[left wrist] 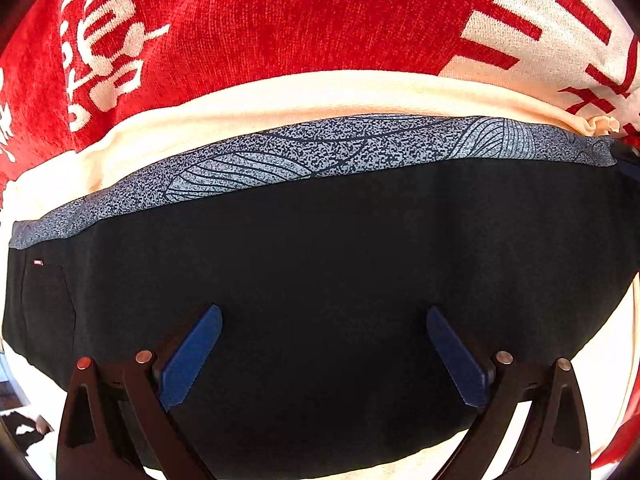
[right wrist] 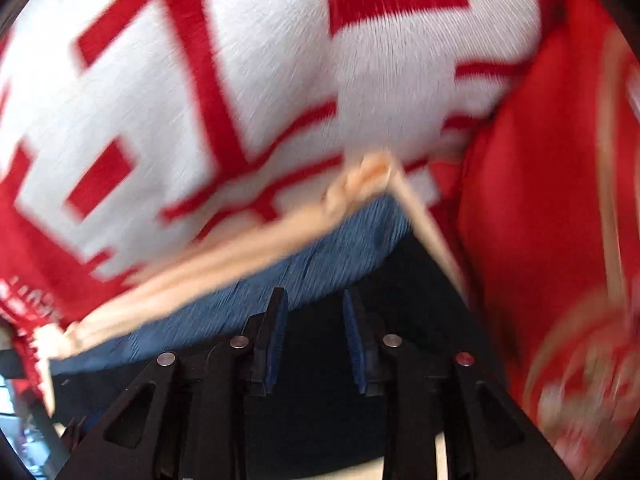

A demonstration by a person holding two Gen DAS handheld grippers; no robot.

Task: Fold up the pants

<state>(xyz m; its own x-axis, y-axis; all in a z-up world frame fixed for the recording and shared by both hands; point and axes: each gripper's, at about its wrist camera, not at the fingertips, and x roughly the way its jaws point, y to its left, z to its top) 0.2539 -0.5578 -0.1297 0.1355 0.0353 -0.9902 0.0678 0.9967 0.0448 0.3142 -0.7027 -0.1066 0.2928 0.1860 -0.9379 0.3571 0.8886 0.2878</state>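
Note:
The black pants (left wrist: 320,248) lie flat across a cream cloth (left wrist: 280,100), with a grey speckled leaf-print waistband (left wrist: 320,148) along their far edge. My left gripper (left wrist: 324,316) is open wide just above the black fabric and holds nothing. In the blurred right wrist view the pants (right wrist: 400,280) and the blue-grey band (right wrist: 320,256) lie below my right gripper (right wrist: 316,300). Its blue pads stand a small gap apart with nothing between them.
A red and white blanket with lettering (left wrist: 260,20) covers the surface beyond the pants and fills the right wrist view (right wrist: 200,80). The cream cloth's bunched corner (right wrist: 360,184) sits by the band. A red cushion or fabric (right wrist: 540,200) lies at the right.

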